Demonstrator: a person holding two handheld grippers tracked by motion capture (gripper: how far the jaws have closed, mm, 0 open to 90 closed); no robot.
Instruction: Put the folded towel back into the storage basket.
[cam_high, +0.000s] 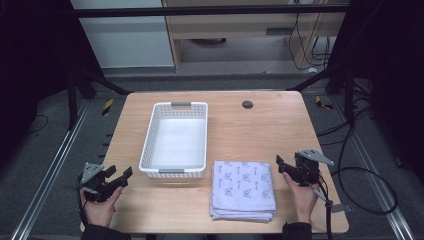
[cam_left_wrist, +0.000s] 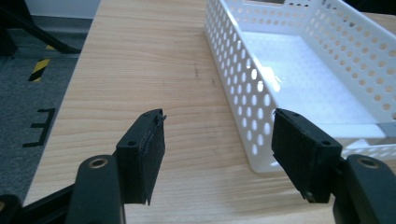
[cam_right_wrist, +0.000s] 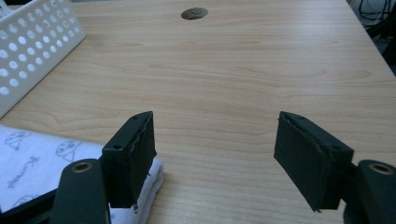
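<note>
Hovering just right of the folded cloth stack (cam_high: 243, 190), the right gripper (cam_high: 283, 166) has its jaws spread with nothing between them, probably lined up to take the stack's near edge. At the table's left front corner, the left gripper (cam_high: 121, 176) is likewise spread and empty, aimed toward the white perforated basket (cam_high: 148, 145), which sits just beyond and left of the cloths on the wooden table (cam_high: 260, 130), likely the cloths' destination. A round grommet (cam_high: 247, 104) lies farther back.

Folded patterned cloth stack (cam_high: 243, 189) beside basket (cam_high: 150, 145)
</note>
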